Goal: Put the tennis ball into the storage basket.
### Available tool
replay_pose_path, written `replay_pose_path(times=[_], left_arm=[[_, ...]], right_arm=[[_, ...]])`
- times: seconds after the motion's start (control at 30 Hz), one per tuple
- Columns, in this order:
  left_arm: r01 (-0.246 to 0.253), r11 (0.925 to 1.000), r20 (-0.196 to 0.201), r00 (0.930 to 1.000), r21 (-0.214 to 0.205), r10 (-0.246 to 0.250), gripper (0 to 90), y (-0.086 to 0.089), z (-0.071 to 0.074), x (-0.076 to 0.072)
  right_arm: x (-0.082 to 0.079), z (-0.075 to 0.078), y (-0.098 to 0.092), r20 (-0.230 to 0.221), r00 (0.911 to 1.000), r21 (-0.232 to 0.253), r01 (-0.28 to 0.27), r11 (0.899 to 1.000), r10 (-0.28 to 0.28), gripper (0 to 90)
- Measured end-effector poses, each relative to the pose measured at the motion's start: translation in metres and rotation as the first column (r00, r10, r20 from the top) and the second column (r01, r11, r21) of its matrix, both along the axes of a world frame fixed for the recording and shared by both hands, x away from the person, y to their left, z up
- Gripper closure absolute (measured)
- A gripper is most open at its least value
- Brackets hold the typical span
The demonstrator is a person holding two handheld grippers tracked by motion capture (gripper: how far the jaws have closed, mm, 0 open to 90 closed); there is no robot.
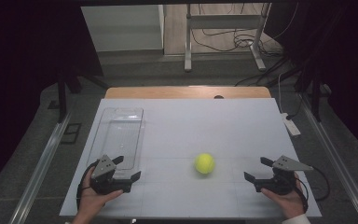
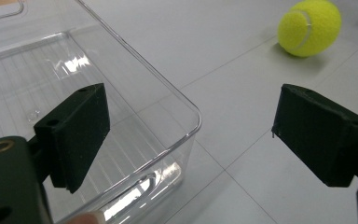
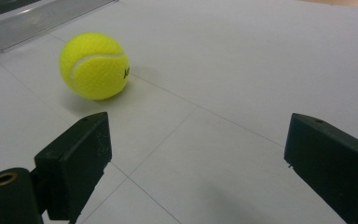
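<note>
two hands low at near edge | left gripper (image 1: 126, 169) apart by clear bin (image 1: 121, 135) | right gripper (image 1: 257, 169) apart, seemingly aimed at tennis ball (image 1: 204, 163)

Fuzzy felt tennis ball (image 1: 204, 163), glossy clear plastic bin (image 1: 121, 122), matt white tabletop (image 1: 214, 126).

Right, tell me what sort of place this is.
Probably a lab or recording room, not a home: a white table holding a tennis ball and a clear plastic tray, dark curtains on both sides, and loose cables on the floor behind.
</note>
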State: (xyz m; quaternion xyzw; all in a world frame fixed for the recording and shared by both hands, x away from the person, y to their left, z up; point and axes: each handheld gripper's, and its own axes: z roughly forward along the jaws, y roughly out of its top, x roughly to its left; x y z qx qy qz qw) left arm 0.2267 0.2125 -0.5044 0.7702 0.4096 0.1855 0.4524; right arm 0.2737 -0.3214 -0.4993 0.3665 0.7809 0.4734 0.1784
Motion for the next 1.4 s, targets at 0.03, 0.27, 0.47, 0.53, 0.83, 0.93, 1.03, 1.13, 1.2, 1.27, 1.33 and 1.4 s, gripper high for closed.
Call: replay_pose_path(times=[0.03,0.27,0.47,0.53,0.83,0.93,1.03,1.13,1.2,1.27,1.33,1.4], left_arm=[[0.000,1.0000,0.001,1.0000,0.002,0.000,11.7,0.000,0.000,0.000],[-0.002,1.0000,0.002,1.0000,0.002,0.002,11.5,0.000,0.000,-0.001],[-0.003,1.0000,0.000,1.0000,0.002,0.003,11.4,0.000,0.000,-0.001],[-0.004,1.0000,0.001,1.0000,0.002,0.004,11.2,0.000,0.000,0.000],[-0.015,0.9999,-0.020,0.9997,-0.006,0.015,10.4,0.001,0.002,0.000],[-0.012,0.9999,-0.021,0.9997,-0.004,0.012,9.8,0.000,0.002,0.000],[-0.008,0.9999,-0.020,0.9998,0.006,0.009,9.1,-0.002,0.004,0.000],[-0.007,1.0000,-0.026,0.9996,0.004,0.007,8.5,-0.002,0.006,0.000],[-0.009,0.9999,-0.033,0.9994,0.007,0.009,8.1,-0.003,0.008,0.001],[-0.010,0.9999,-0.038,0.9992,0.013,0.011,7.9,-0.003,0.011,0.002],[-0.009,0.9999,-0.042,0.9991,0.013,0.009,7.9,-0.003,0.013,0.002],[-0.007,0.9999,-0.049,0.9988,0.009,0.008,8.0,-0.003,0.015,0.003]], right_arm=[[0.000,0.000,0.000,-0.003,1.0000,0.001,0.001,1.000,-0.001,7.9],[-0.001,0.000,-0.001,0.000,1.0000,0.001,0.004,1.000,-0.004,7.9],[0.000,0.000,-0.001,-0.004,1.0000,0.001,0.004,1.000,-0.004,8.0],[0.000,0.000,-0.001,-0.004,1.0000,0.004,0.005,1.000,-0.005,8.0],[-0.001,0.000,-0.002,-0.005,0.9999,0.012,0.010,1.000,-0.010,8.0],[0.000,0.000,-0.002,-0.004,1.0000,0.014,0.005,1.000,-0.005,8.0],[0.000,0.000,-0.003,-0.008,0.9999,0.019,0.008,1.000,-0.008,8.0],[0.000,0.000,-0.003,-0.006,1.0000,0.024,0.005,1.000,-0.004,8.0],[0.000,0.000,-0.003,-0.003,1.0000,0.025,0.001,1.000,-0.001,8.0],[0.000,0.001,-0.003,-0.001,1.0000,0.026,-0.002,1.000,0.002,8.1],[0.000,0.001,-0.004,0.001,1.0000,0.026,-0.002,1.000,0.002,8.0],[-0.001,0.001,-0.004,0.002,1.0000,0.026,-0.001,1.000,0.001,8.1]])
